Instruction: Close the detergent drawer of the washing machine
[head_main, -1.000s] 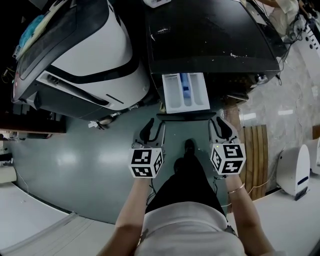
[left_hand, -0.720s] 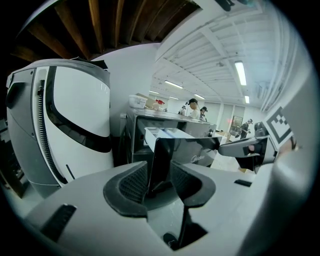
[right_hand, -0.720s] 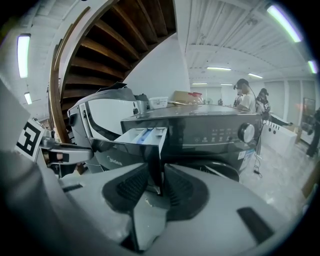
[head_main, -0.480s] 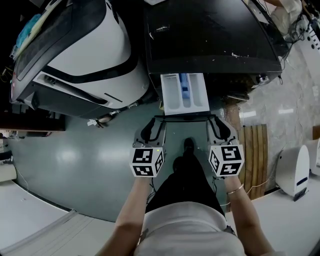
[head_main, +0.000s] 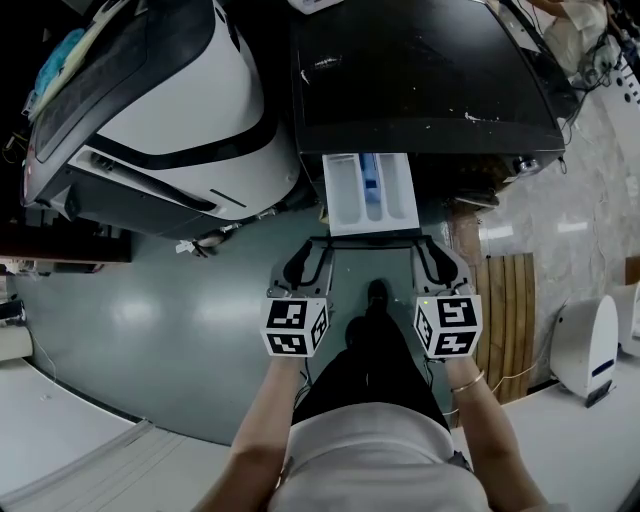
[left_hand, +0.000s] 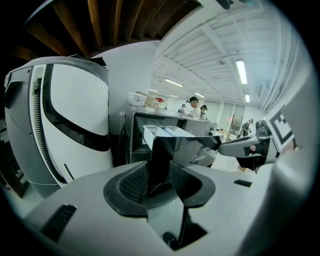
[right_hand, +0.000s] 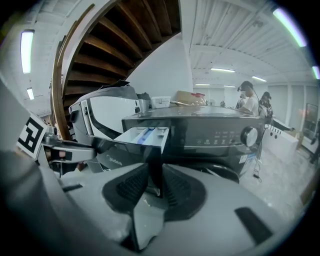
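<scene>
Grey-green floor (head_main: 150, 320) fills the head view below a dark washing machine (head_main: 420, 70), whose detergent drawer (head_main: 370, 190) stands pulled out with its white compartments bare. From above, the jaw tips blend into the drawer's dark front panel (head_main: 370, 238). The gripper views settle it: the left gripper (left_hand: 159, 175) and right gripper (right_hand: 154, 182) each pinch one end of that panel. Only the right gripper view shows the control knob (right_hand: 248, 136).

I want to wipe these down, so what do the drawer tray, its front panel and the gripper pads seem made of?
The tray looks like matte white moulded plastic, with a blue insert. The front panel is glossy black, likely plastic: it shows reflections. The pads look like dark rubber, judging by their ribbed texture.
</scene>
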